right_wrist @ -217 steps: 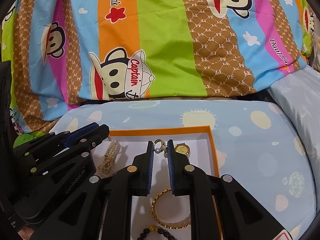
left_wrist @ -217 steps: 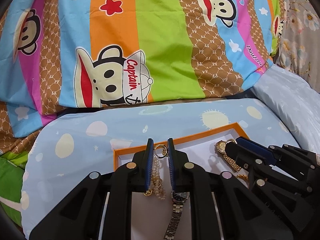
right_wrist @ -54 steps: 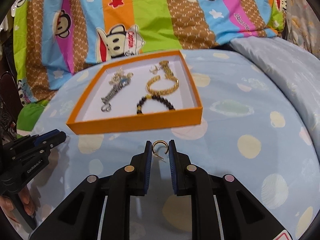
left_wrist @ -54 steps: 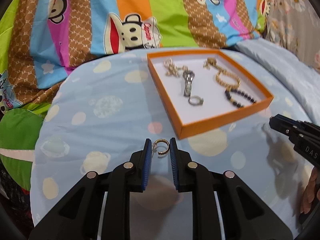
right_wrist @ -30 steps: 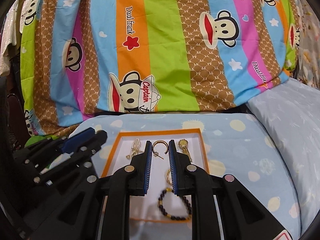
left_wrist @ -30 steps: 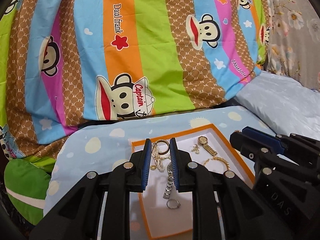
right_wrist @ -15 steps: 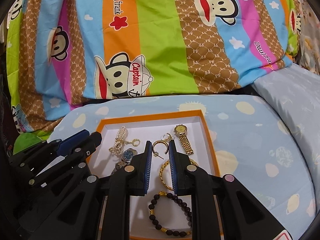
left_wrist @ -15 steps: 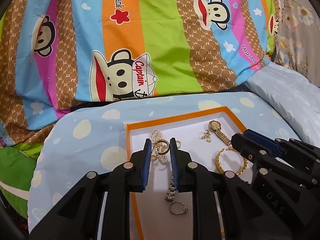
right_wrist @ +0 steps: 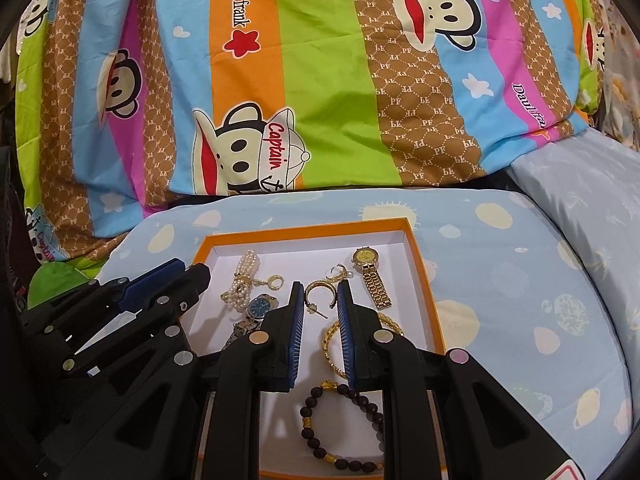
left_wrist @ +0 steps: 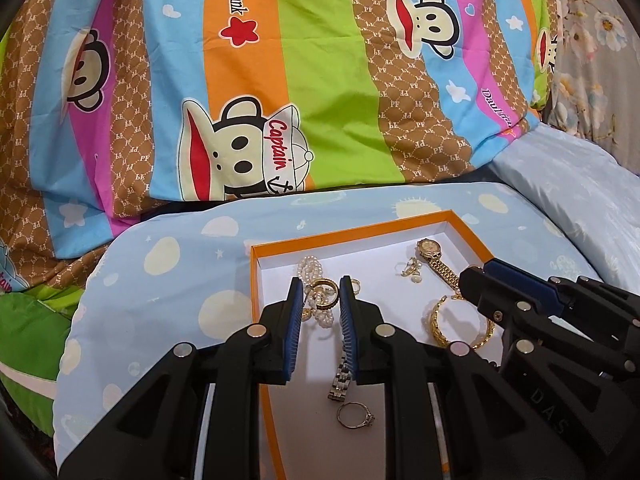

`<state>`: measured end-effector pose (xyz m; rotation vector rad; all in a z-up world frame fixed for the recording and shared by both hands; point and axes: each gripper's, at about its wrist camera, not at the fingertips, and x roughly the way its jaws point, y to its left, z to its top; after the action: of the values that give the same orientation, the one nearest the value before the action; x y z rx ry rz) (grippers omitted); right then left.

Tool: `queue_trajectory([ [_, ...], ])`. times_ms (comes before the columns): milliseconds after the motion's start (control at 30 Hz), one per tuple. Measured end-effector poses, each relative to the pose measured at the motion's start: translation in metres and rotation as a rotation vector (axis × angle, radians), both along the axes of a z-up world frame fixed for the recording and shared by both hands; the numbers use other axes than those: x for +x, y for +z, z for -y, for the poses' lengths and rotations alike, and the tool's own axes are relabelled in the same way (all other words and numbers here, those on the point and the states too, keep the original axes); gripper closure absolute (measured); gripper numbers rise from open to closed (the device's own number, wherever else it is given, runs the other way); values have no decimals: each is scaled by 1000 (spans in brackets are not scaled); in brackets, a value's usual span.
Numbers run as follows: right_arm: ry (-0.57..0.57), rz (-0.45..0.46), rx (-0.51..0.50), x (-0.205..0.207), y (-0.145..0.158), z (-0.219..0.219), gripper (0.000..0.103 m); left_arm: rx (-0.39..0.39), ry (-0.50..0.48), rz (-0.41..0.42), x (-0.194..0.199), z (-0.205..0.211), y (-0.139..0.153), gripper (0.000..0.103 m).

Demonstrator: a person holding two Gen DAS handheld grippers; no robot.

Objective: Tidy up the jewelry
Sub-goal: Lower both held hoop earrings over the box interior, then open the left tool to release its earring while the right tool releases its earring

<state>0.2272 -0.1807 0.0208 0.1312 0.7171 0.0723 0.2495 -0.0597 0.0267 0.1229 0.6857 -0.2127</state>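
While held over the orange tray (right_wrist: 425, 280): one gold hoop earring (left_wrist: 322, 287) pinched between the left gripper (left_wrist: 319, 292) fingers, above the pearl bracelet (left_wrist: 313, 269) at the tray's far left; a second gold hoop earring (right_wrist: 319, 291), post pointing down, pinched between the right gripper (right_wrist: 318, 294) fingers near the tray's middle. Both pairs of fingers narrowed onto their hoops, not fully pressed together.

Probably the placing step: best done by lowering each hoop close to the white floor before parting the fingers, so that neither bounces or rolls. For the pair, bare white floor between the small earring (right_wrist: 339, 271) and the silver watch (right_wrist: 260, 305) looks the likeliest spot; worth keeping the post clear of the gold bangle (right_wrist: 332, 344).

Tight quarters otherwise: gold watch (right_wrist: 371, 278) near the right wall, dark bead bracelet (right_wrist: 340, 428) at the near end, ring (left_wrist: 354, 416) near the left wall. Grippers side by side, near each other, so a careful sideways approach called for. Low tray walls all round; soft blue bedsheet (right_wrist: 520, 320) beyond, striped monkey-print quilt (right_wrist: 320, 80) behind.
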Motion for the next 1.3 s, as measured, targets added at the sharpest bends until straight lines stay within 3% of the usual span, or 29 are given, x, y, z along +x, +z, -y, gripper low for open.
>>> queue_trajectory([
  [633,0,-5,-1,2,-5,0,87,-10,-1,-6,0,0,-4,84],
  [767,-15,-3,8,2,-7,2,78,-12,5,-1,0,0,-5,70],
  [1300,-14,-4,0,2,-6,2,77,-13,9,-3,0,-1,-2,70],
])
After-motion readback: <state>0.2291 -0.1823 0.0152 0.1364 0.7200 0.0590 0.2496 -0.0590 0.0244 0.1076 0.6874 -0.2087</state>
